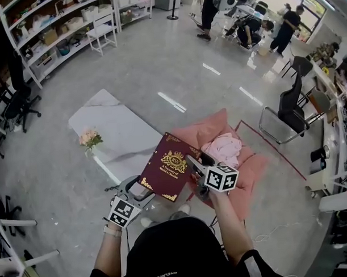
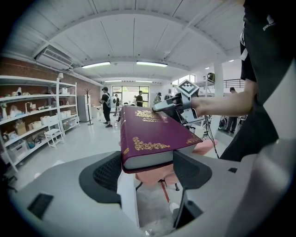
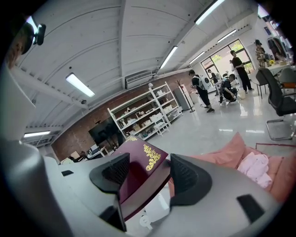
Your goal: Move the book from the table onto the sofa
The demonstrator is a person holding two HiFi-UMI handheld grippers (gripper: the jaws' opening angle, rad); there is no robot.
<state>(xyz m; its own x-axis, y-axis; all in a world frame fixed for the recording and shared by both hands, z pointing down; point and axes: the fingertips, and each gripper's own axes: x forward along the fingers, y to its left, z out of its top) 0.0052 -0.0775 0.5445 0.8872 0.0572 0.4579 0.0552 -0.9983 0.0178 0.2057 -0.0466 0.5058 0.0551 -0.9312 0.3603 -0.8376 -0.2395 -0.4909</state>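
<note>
The left tool (image 1: 133,189) clamps the near corner of the book (image 1: 170,166); the right tool (image 1: 195,164) grips its far edge. It hangs clear of the surface (image 1: 113,128), beside the sofa (image 1: 253,167). Lifting looks done; laying it on the sofa remains.

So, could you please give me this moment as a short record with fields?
book: maroon, gold print, held in the air
left tool: shut on the book's near end
right tool: shut on the book's right side
table: white marble top, flowers on it
sofa: pink, pale pink cloth on it
stage: book lifted, not yet on the sofa
</note>
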